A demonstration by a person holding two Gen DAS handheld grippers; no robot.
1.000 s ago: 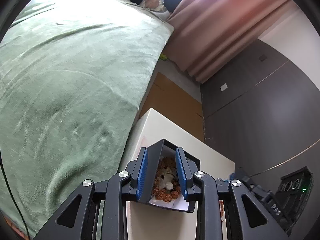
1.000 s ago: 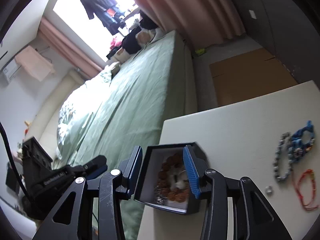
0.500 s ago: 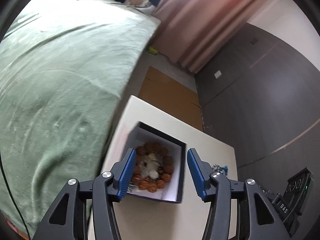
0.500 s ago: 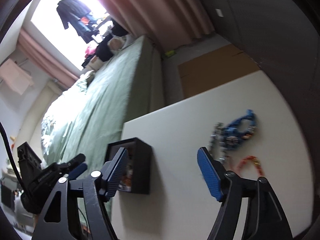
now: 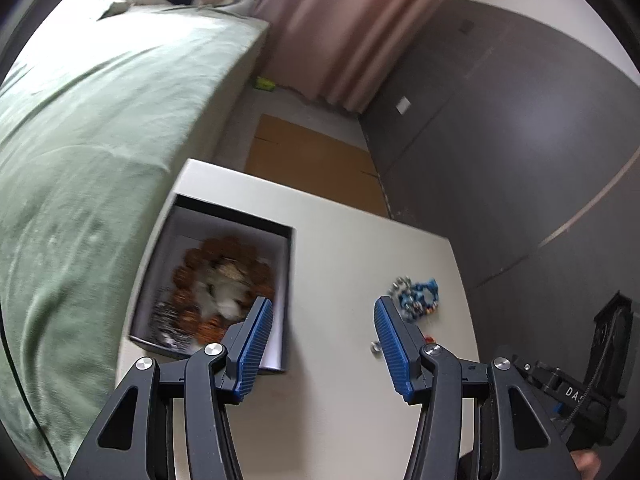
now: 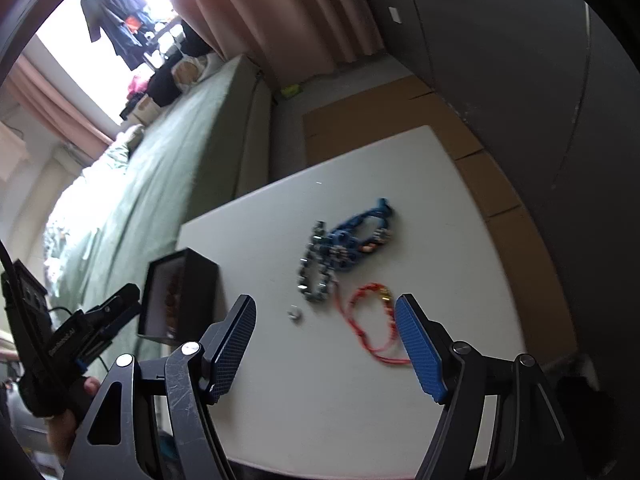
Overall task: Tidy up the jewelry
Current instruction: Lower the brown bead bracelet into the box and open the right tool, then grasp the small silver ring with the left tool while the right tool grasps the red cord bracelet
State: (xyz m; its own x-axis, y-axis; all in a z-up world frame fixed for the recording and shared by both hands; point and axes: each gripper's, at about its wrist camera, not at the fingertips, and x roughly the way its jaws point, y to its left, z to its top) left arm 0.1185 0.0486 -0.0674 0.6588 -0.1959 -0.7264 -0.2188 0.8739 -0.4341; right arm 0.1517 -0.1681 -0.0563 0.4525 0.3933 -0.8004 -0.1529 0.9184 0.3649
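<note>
A black box [image 5: 224, 280] with a white lining stands at the left end of the white table [image 5: 340, 400]; it shows in the right wrist view [image 6: 180, 292] too. A brown bead bracelet [image 5: 224, 284] and other pieces lie in it. My left gripper [image 5: 324, 344] is open and empty, above the table just right of the box. My right gripper [image 6: 326, 344] is open and empty, above loose jewelry: a blue bracelet [image 6: 360, 232], a grey bead bracelet [image 6: 316, 272], a red cord bracelet [image 6: 372, 320] and a small ring [image 6: 295, 313].
A bed with a green cover [image 5: 80, 140] runs along the table's left side. Brown cardboard [image 5: 312, 164] lies on the floor beyond the table. A dark wardrobe wall [image 5: 520, 140] stands at the right. Pink curtains [image 6: 280, 8] hang at the back.
Both grippers have opened wide and let go of the box, which now stands on the table. Both have drawn back and swung right, toward the loose jewelry.
</note>
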